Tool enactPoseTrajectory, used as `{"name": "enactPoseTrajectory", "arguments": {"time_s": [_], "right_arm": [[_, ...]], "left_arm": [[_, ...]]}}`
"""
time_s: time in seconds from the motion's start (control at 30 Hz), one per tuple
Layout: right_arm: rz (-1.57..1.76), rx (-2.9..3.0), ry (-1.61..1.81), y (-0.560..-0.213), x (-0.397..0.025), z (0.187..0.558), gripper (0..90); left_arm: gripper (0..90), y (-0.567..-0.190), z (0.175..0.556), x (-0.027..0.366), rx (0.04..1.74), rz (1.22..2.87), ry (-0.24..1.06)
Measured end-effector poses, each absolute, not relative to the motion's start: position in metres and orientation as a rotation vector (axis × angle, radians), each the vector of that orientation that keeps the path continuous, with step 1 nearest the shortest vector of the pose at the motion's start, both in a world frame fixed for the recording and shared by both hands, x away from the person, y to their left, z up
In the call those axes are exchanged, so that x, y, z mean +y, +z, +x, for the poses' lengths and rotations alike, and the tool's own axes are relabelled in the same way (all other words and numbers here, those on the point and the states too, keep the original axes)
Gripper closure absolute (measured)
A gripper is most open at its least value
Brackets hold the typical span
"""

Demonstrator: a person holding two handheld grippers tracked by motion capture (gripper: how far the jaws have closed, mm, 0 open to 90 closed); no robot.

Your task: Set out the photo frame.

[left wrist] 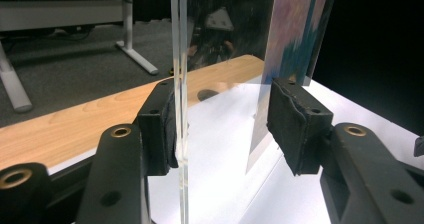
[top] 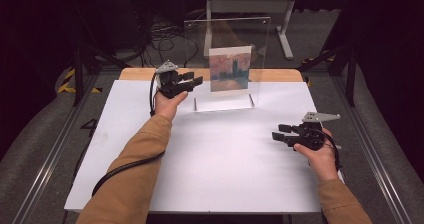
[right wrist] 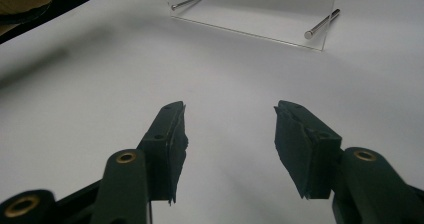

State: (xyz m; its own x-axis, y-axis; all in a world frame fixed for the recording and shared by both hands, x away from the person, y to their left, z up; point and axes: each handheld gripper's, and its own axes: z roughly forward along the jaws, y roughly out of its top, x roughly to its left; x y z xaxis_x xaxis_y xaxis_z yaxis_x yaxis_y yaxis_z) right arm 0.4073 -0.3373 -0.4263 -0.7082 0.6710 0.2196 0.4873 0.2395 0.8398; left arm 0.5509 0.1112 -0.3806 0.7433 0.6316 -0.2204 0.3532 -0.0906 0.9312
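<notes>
a: where's the left gripper?

b: up at the left edge of the clear acrylic picture stand, far side of the white table top. my jaws are spread, not clamped. in the left gripper view the pane's edge runs upright between them, touching or nearly touching the near pad — other pad well apart from it.

a: the print?

b: painting print — pink sky, dark blue towers — sits upright in the stand, right of my left gripper. in the left gripper view i see it edge-on beyond the far pad.

a: stand itself?

b: upright at the back of the white top, just in front of the wooden strip. two metal pegs poke out at its base.

a: right gripper?

b: low over bare white table on the right, well apart from the stand, pointing left. jaws released, nothing between them.
</notes>
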Motion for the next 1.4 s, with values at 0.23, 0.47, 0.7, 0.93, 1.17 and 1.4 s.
{"name": "enactPoseTrajectory", "arguments": {"time_s": [0.23, 0.47, 0.7, 0.93, 1.17, 1.4], "right_arm": [[1.081, 2.315, 1.465, -0.422, -0.333, 0.415, 46.8], [1.037, 2.312, 1.429, -0.415, -0.325, 0.446, 49.6], [1.019, 2.327, 1.389, -0.411, -0.313, 0.487, 48.4], [1.023, 2.356, 1.32, -0.421, -0.304, 0.524, 49.5], [0.976, 2.393, 1.244, -0.427, -0.297, 0.546, 57.1], [0.955, 2.428, 1.215, -0.434, -0.293, 0.558, 57.2]], "left_arm": [[42.9, -0.385, 0.549, 0.118, 0.828, 1.703, 0.29], [42.0, -0.384, 0.539, 0.129, 0.811, 1.724, 0.316], [41.1, -0.391, 0.525, 0.135, 0.793, 1.758, 0.332], [40.9, -0.404, 0.509, 0.14, 0.766, 1.811, 0.348], [40.8, -0.413, 0.495, 0.149, 0.749, 1.817, 0.345], [40.3, -0.423, 0.484, 0.156, 0.756, 1.827, 0.329]]}}
